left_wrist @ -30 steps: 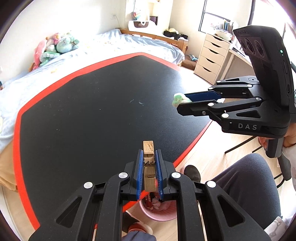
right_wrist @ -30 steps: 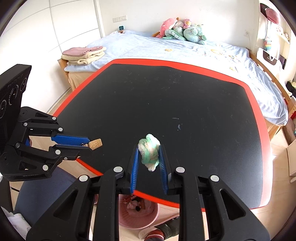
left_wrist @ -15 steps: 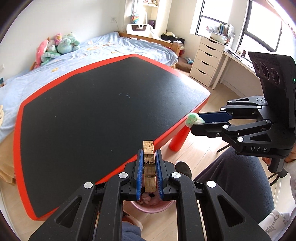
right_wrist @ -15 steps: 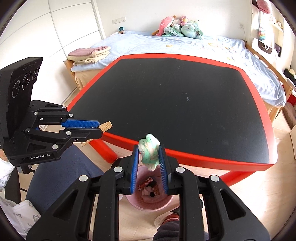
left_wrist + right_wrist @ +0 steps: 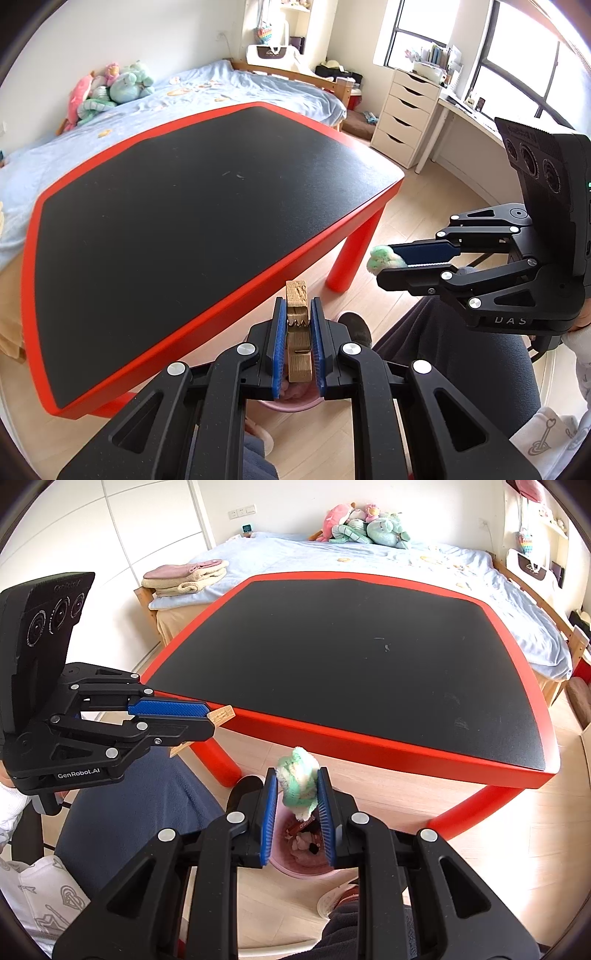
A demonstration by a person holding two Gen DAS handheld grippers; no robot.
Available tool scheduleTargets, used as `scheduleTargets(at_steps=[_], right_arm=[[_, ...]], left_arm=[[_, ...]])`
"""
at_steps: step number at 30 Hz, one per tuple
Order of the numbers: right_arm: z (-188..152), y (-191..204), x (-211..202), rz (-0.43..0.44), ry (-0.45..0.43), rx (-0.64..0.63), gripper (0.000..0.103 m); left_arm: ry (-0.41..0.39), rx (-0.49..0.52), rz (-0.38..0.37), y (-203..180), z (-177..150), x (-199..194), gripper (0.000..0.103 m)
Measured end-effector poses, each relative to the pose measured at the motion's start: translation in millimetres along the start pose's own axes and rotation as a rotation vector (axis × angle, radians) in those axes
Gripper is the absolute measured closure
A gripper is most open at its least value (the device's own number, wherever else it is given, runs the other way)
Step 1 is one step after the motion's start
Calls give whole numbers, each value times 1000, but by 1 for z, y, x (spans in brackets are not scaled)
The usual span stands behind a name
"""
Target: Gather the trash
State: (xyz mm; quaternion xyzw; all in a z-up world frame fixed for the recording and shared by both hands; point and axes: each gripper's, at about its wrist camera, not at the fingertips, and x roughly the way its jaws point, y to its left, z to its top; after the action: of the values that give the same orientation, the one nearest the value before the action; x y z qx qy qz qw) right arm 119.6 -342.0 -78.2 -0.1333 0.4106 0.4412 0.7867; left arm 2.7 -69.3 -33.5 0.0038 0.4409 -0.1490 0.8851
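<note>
Daylight is streaming through windows (image 5: 517, 74) onto a pale wood floor (image 5: 424, 199), a white drawer unit (image 5: 402, 114) and a blue-sheeted bed (image 5: 369, 561).

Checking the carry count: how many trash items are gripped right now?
2. A wooden clothespin in the left gripper; a green fuzzy wad in the right gripper.

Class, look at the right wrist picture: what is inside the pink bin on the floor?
Inside the pink bin, some scraps show: pale crumpled bits and a red-printed wrapper. The right claw, holding the green-and-white wad, covers much of it.
</note>
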Motion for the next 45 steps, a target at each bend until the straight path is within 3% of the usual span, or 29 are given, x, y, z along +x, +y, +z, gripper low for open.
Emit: scheduleTargets(at_steps=[9, 11, 13, 15, 16, 19, 26, 37, 45], right_arm=[[1, -3, 1, 15, 0, 0, 78], [1, -5, 3, 11, 7, 3, 45], [0, -6, 3, 4, 2, 7, 32], [-1, -8, 6, -8, 14, 9, 21], [-3, -8, 7, -15, 17, 10, 15], [-5, -10, 10, -30, 24, 15, 13], [-6, -12, 7, -40, 12, 32, 6], [-2, -13, 1, -71, 2, 62, 5], [25, -15, -11, -93, -44, 70, 5]], left_arm=[[9, 4, -13, 1, -2, 3, 88], [6, 2, -8, 1, -1, 4, 76], [-3, -7, 8, 4, -2, 5, 37], [-16, -21, 20, 6, -4, 4, 18], [-21, -25, 25, 7, -5, 4, 15], [-16, -37, 32, 8, -7, 4, 8], [-7, -56, 32, 9, -8, 2, 8], [0, -76, 51, 11, -6, -3, 8], [-28, -86, 94, 22, 7, -15, 8]])
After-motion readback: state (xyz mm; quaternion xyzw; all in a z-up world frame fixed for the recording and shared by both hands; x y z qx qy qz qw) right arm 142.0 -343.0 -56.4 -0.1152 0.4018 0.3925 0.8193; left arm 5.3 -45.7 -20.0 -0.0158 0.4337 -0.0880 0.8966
